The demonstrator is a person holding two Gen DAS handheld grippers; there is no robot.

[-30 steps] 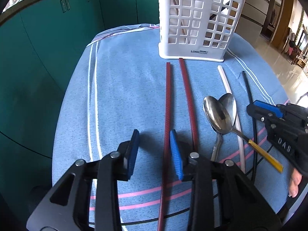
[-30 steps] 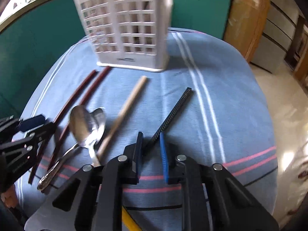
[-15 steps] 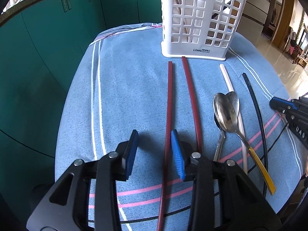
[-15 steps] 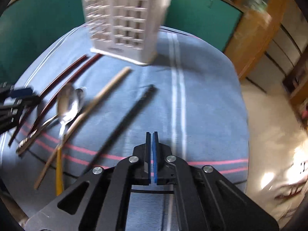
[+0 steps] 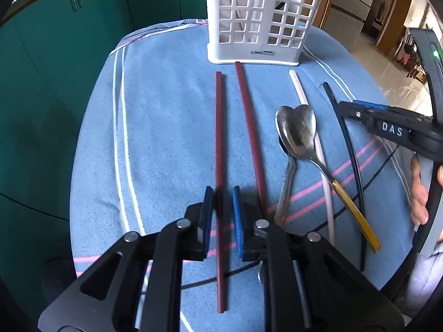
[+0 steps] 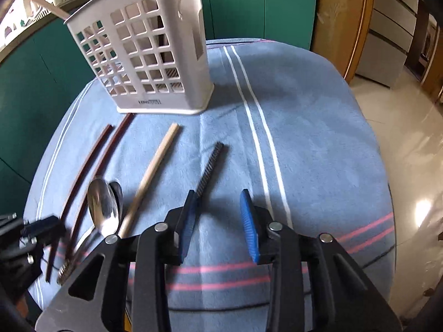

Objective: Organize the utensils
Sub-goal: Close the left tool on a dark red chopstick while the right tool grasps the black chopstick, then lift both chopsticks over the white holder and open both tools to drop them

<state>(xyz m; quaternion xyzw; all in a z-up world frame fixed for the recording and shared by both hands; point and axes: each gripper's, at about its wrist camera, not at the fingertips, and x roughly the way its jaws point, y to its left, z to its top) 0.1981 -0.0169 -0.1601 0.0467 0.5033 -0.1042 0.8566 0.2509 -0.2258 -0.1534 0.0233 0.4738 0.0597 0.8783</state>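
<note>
My left gripper [image 5: 222,193] is low over the blue cloth and its jaws are closing. The left dark red chopstick [image 5: 219,127] lies between its pads, with small gaps on both sides. A second red chopstick [image 5: 250,127] lies just to the right. Two overlapping spoons [image 5: 295,135], a pale chopstick [image 6: 155,166] and a black chopstick [image 6: 210,163] lie further right. My right gripper [image 6: 217,193] is opening with only cloth between its pads. The black chopstick's near end passes by its left finger. The white slotted caddy [image 6: 146,55] stands at the back.
A pale stick [image 6: 47,7] pokes out of the caddy's top. Green cabinets [image 5: 69,55] stand behind and left of the round table [image 5: 166,110]. A hand [image 5: 418,193] holds the right gripper at the right edge. A shiny floor [image 6: 409,166] lies beyond the table's right side.
The left jaws shifted over the left red chopstick and narrowed around it. The right gripper went from shut to open and moved back left beside the black chopstick.
</note>
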